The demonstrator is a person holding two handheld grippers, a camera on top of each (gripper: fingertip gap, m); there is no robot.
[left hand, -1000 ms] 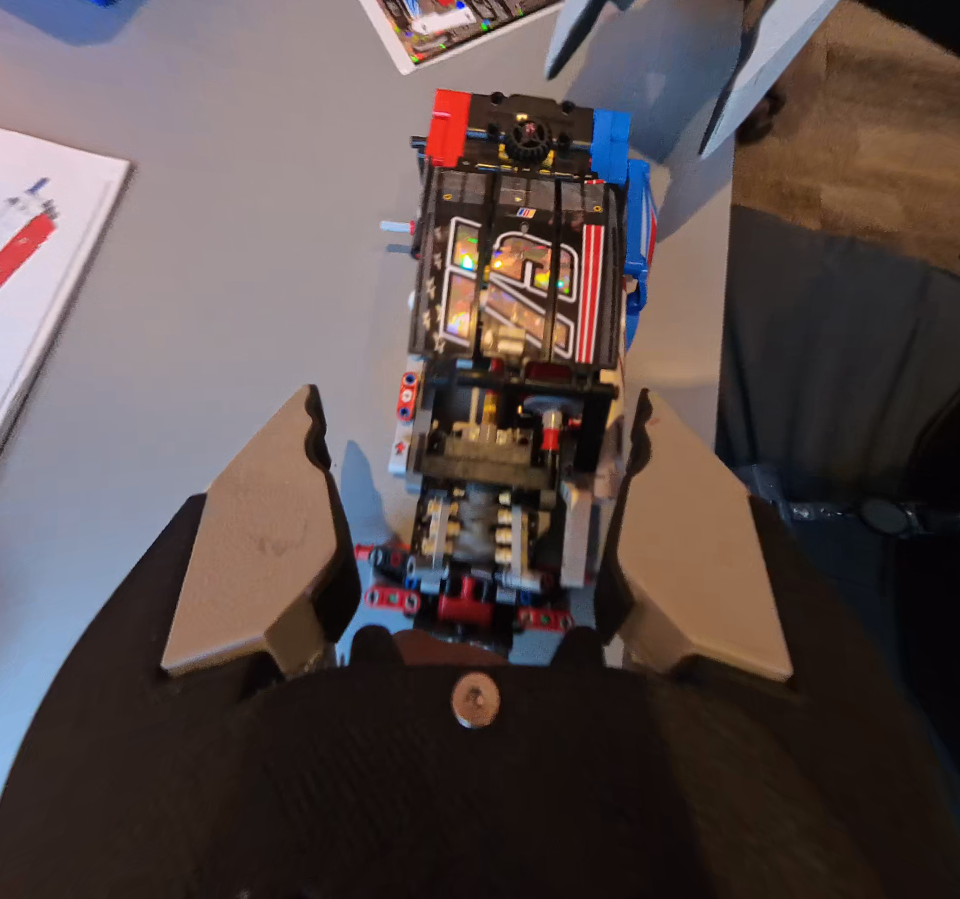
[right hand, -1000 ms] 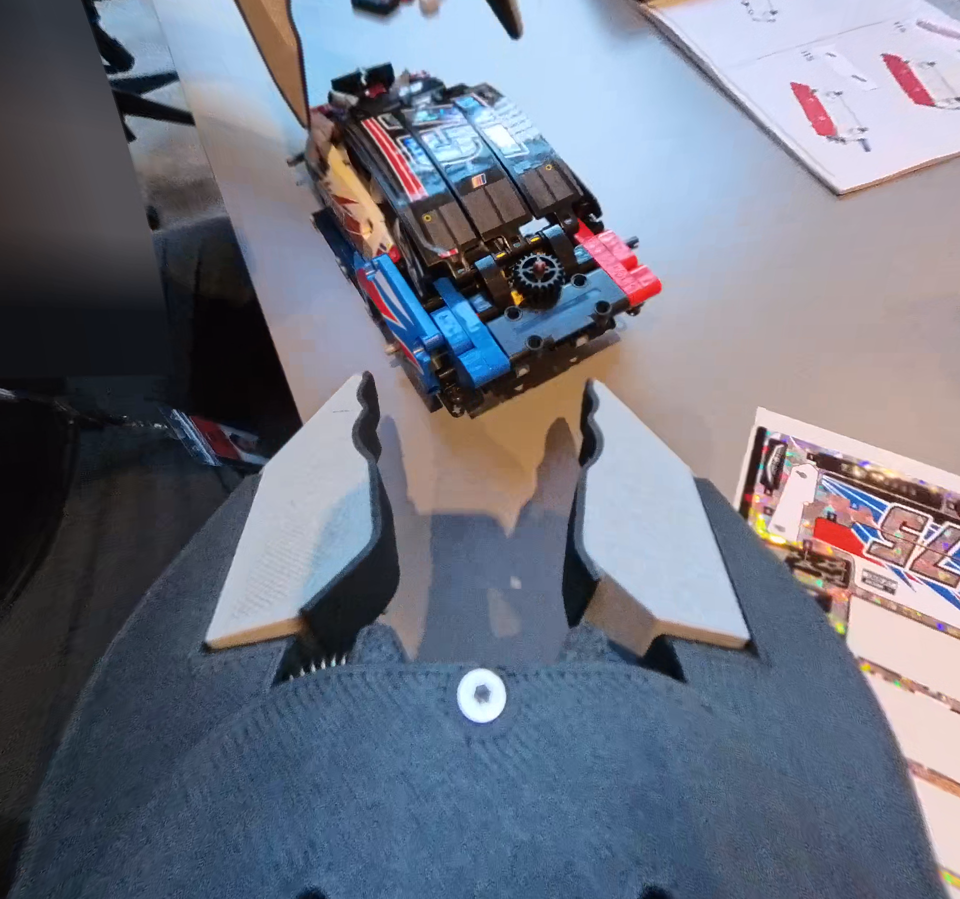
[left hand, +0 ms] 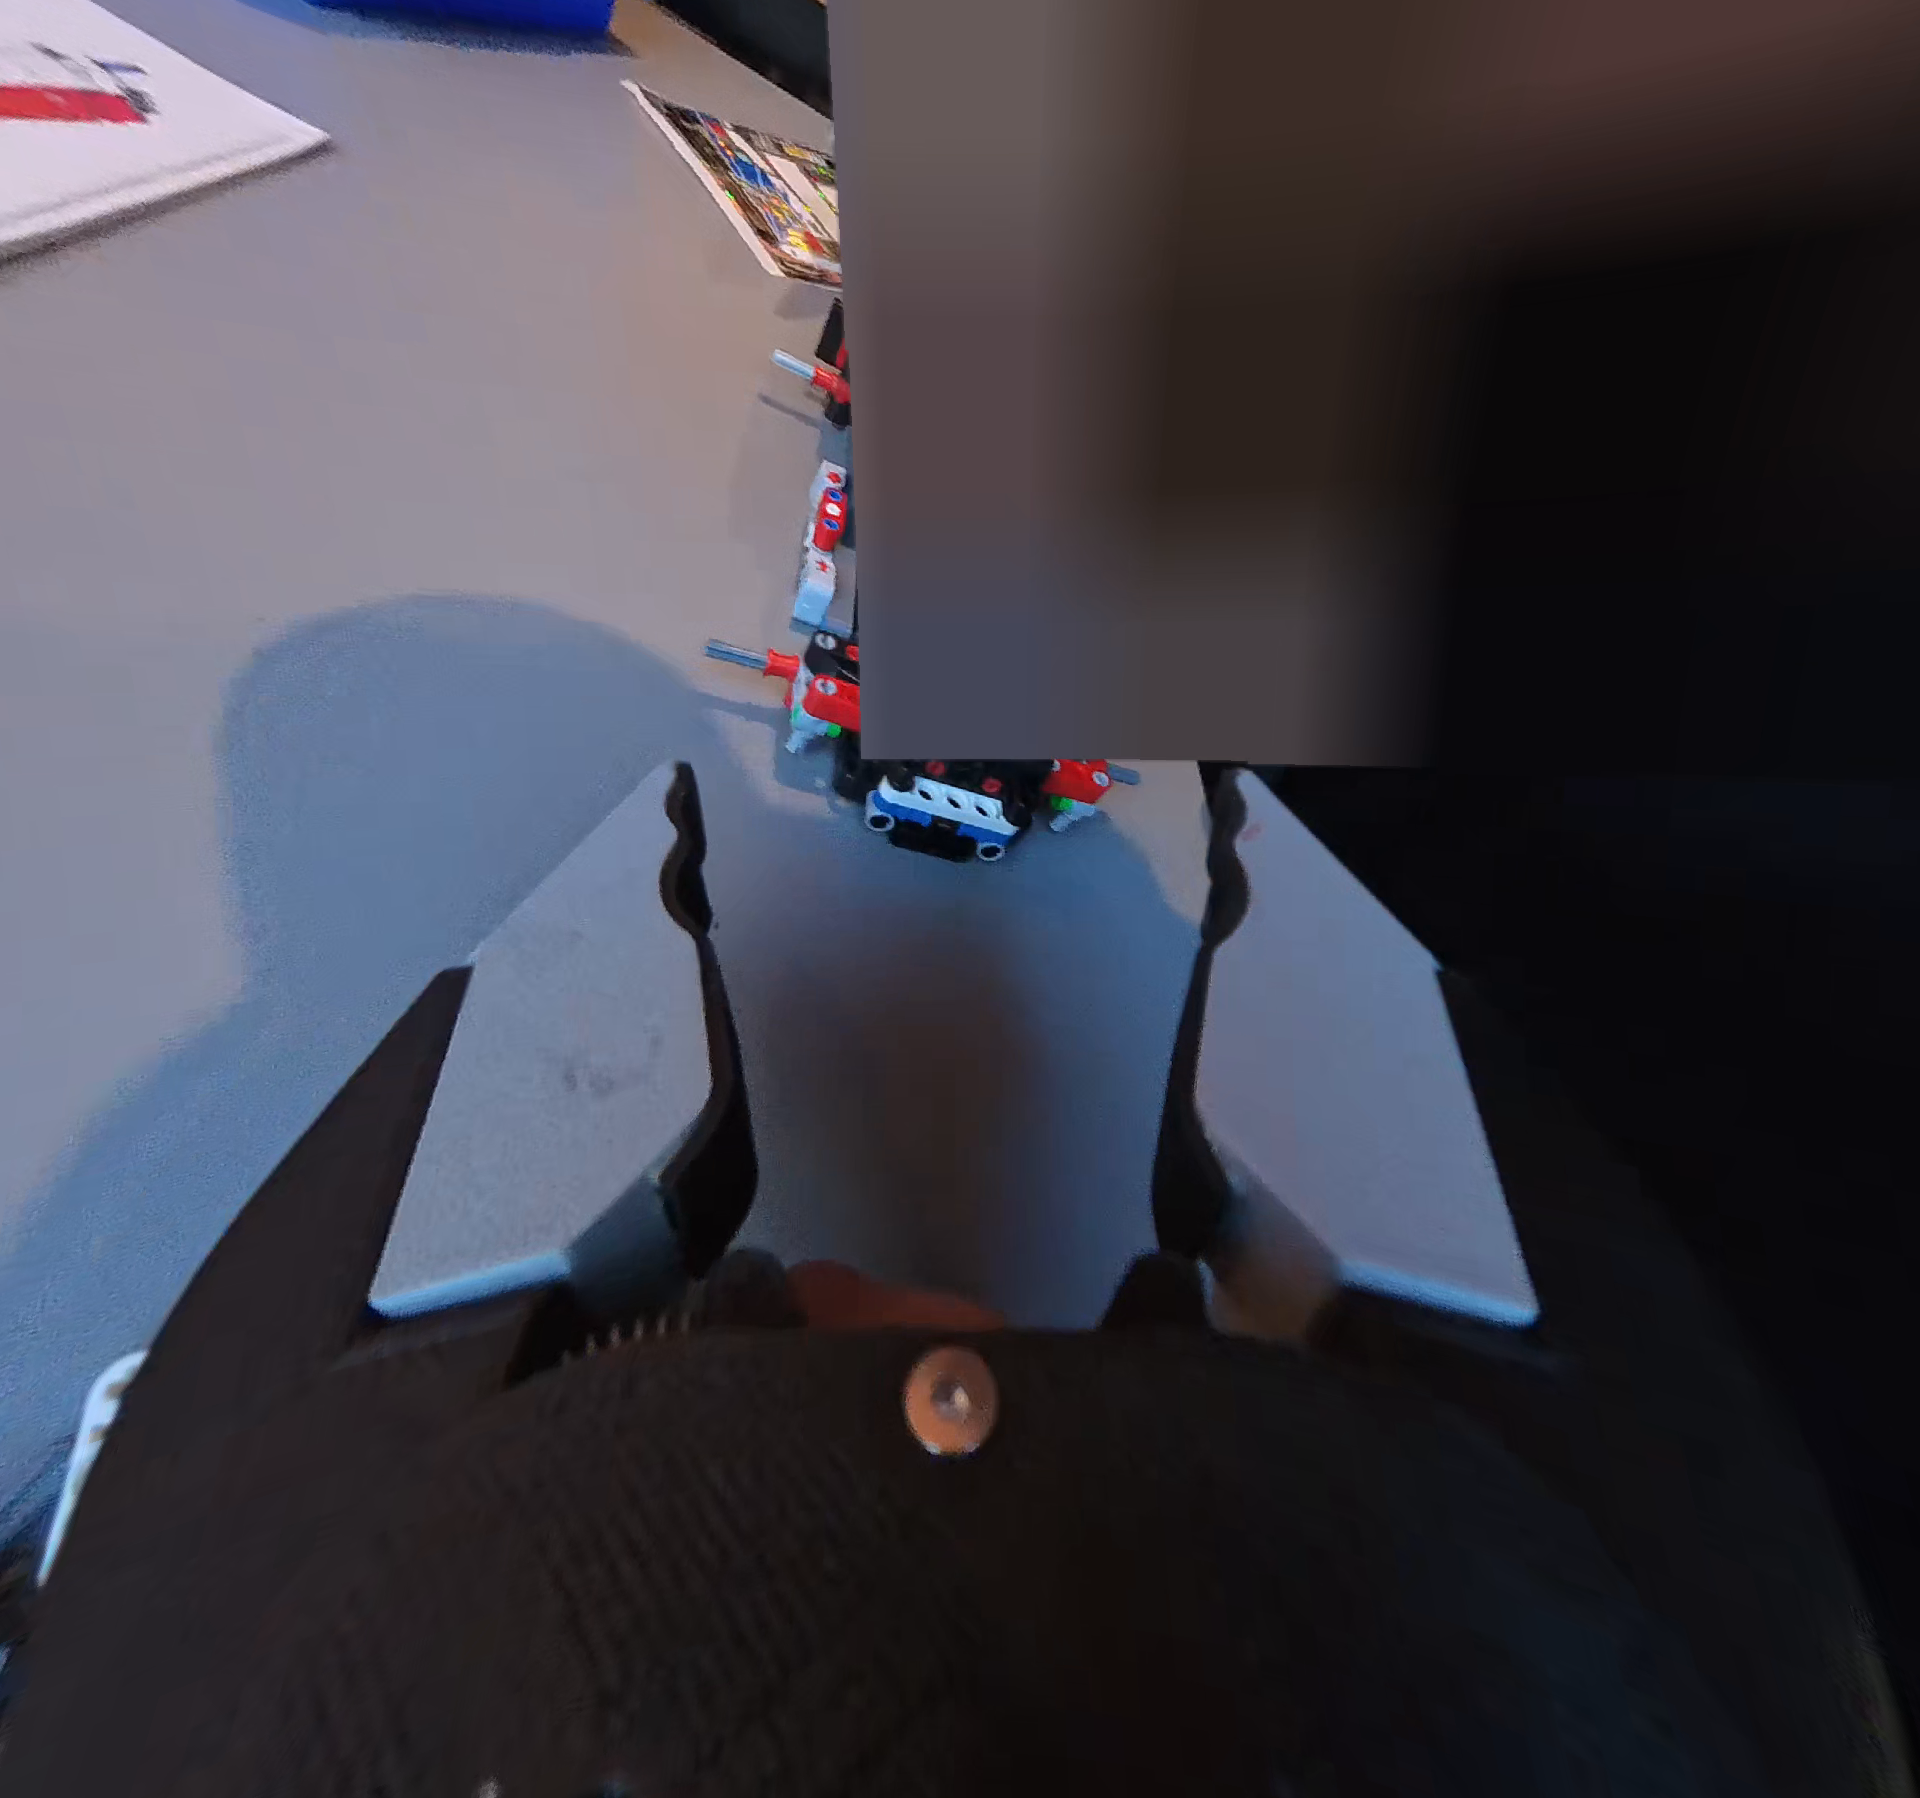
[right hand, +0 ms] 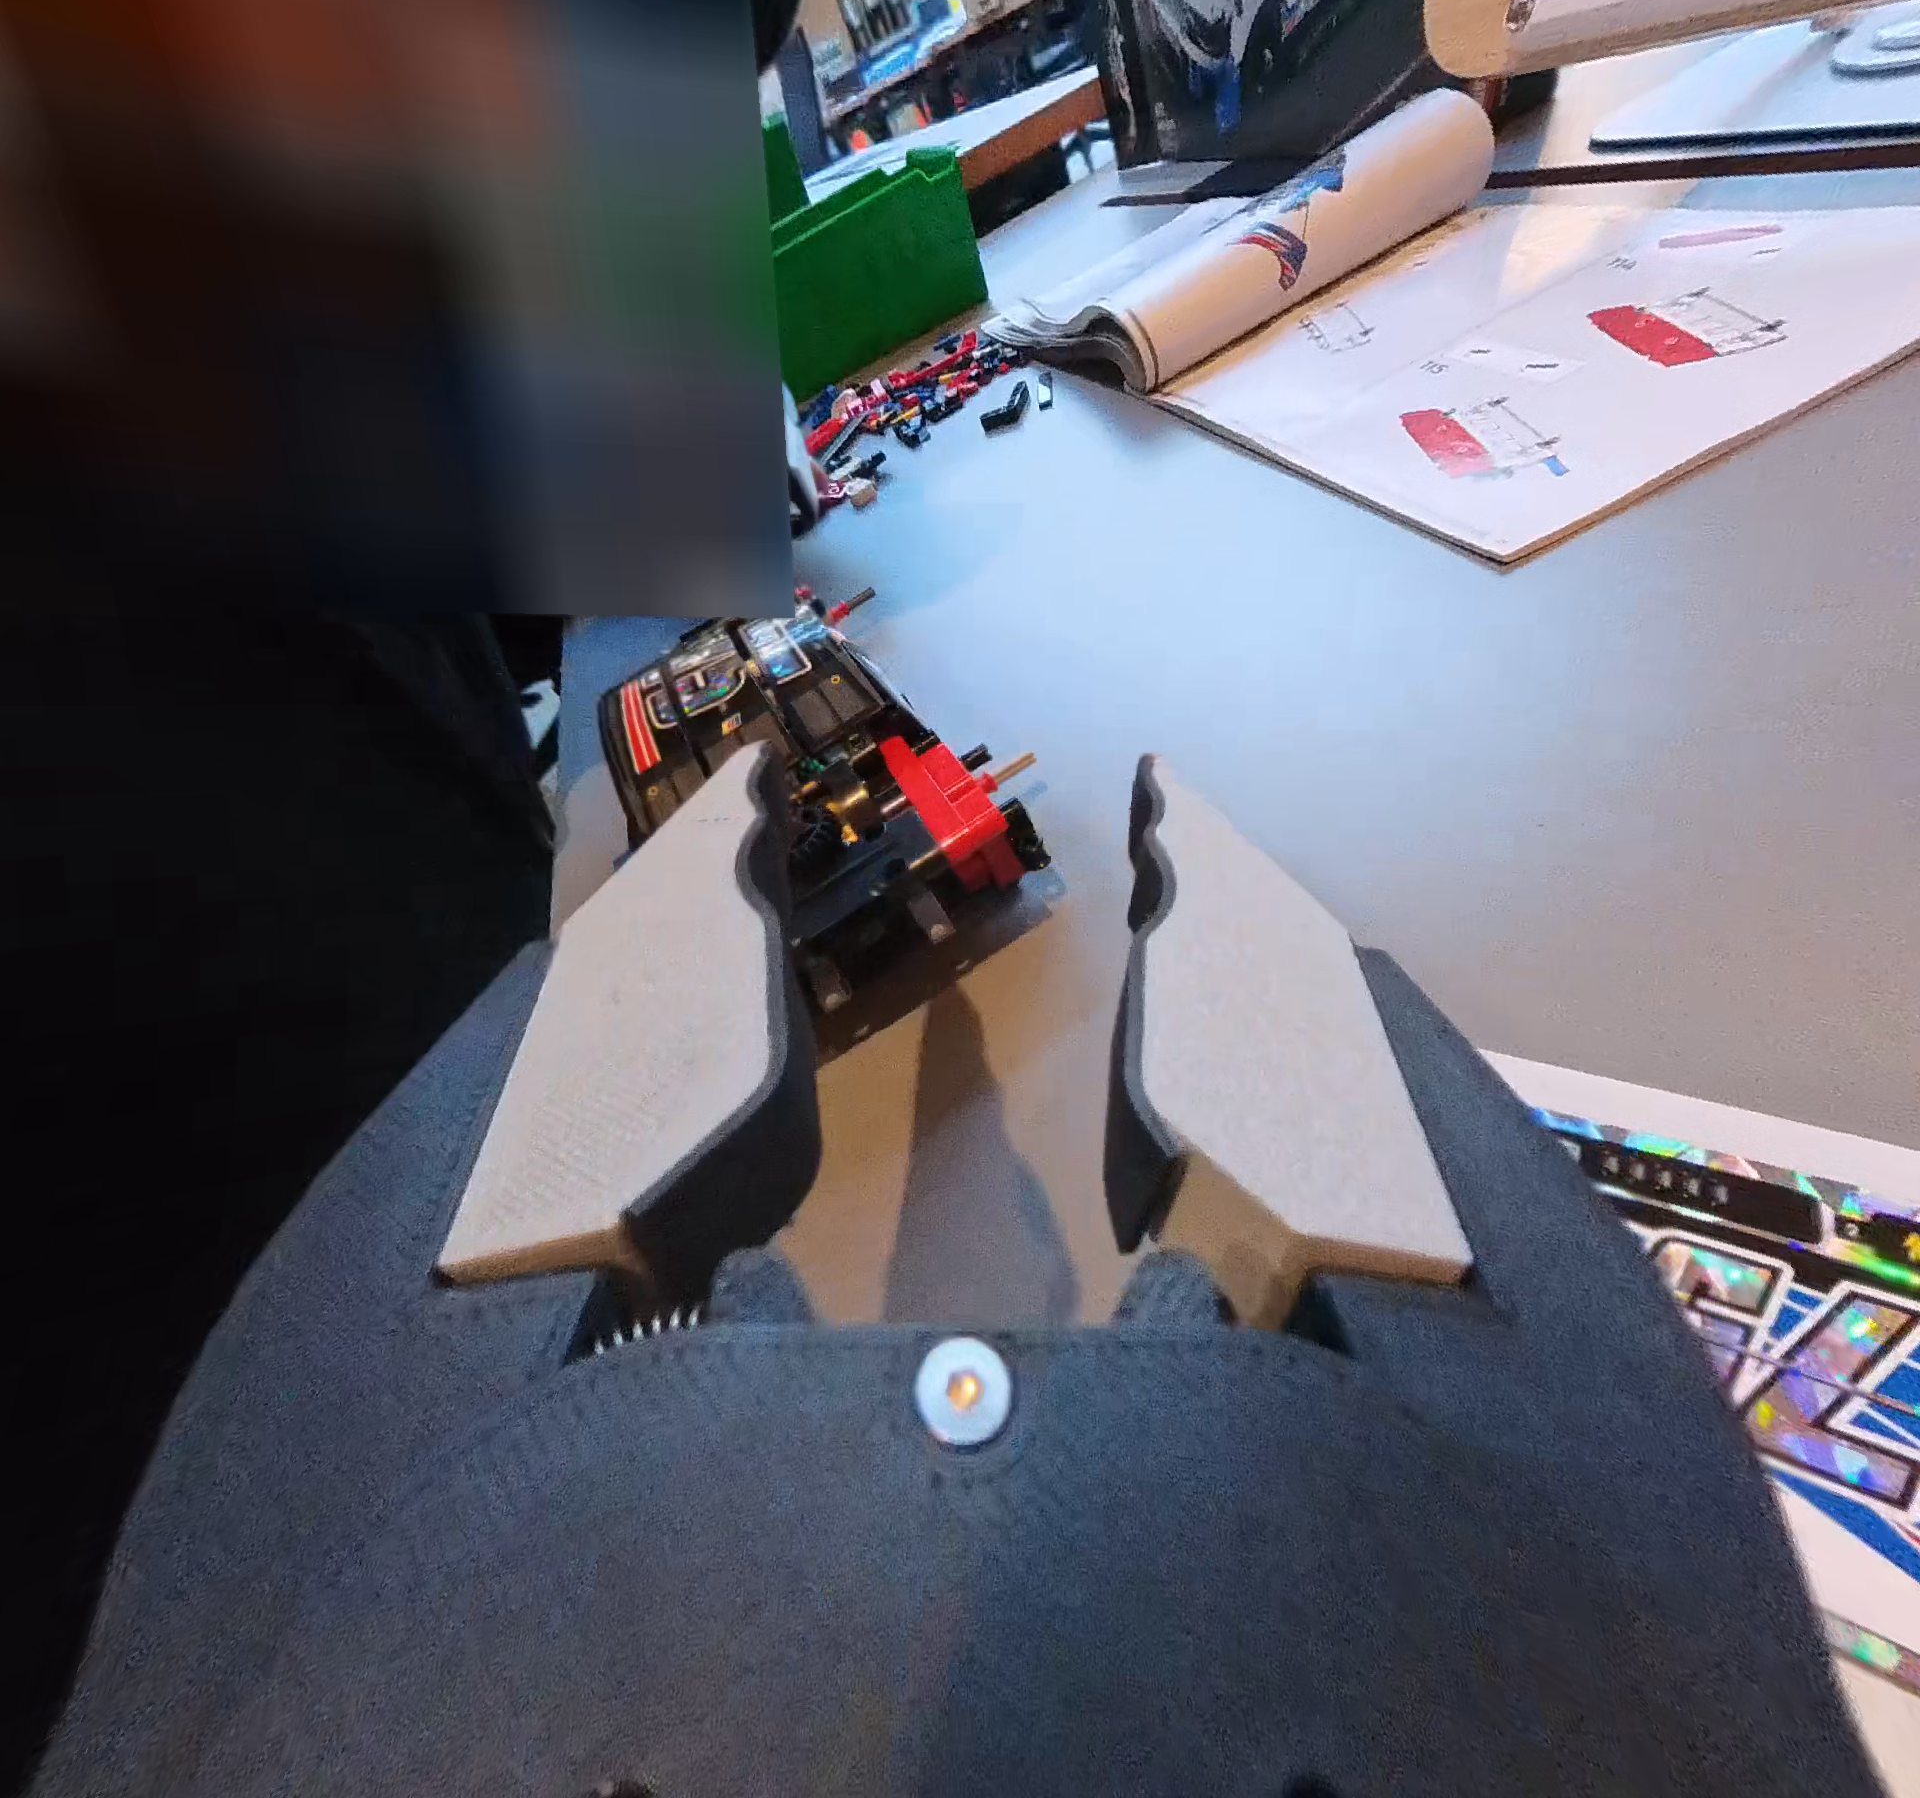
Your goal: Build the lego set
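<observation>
the step in hand looks like a pause between pieces: both tools hang over the grey table (left hand: 436,418) near the half-built lego car (right hand: 821,792) and neither one holds anything. on the left side, the left gripper (left hand: 951,813) has its jaws spread wide and empty, low over the table, with the near end of the car just ahead of its tips. only a thin strip of the car shows in that view, with small red, white and blue bits and grey pins poking out, because a blurred patch covers the rest. on the right side, the right gripper (right hand: 945,782) also has its jaws let go and empty, and the other end of the car sits just past its left finger. the car sits near the table edge and has a black roof with shiny stickers and red stripes. it has a chunky red block on one corner, a black gear in its open end, and i see no wheels on it. farther off lie a pile of loose pieces (right hand: 914,398), an open instruction book (right hand: 1507,366) and, at the far right, a shiny sticker sheet (right hand: 1787,1312). i think the next move is to check the book, reach to the pile, pinch the right small piece, and press it on gently while the other tool steadies the car.
</observation>
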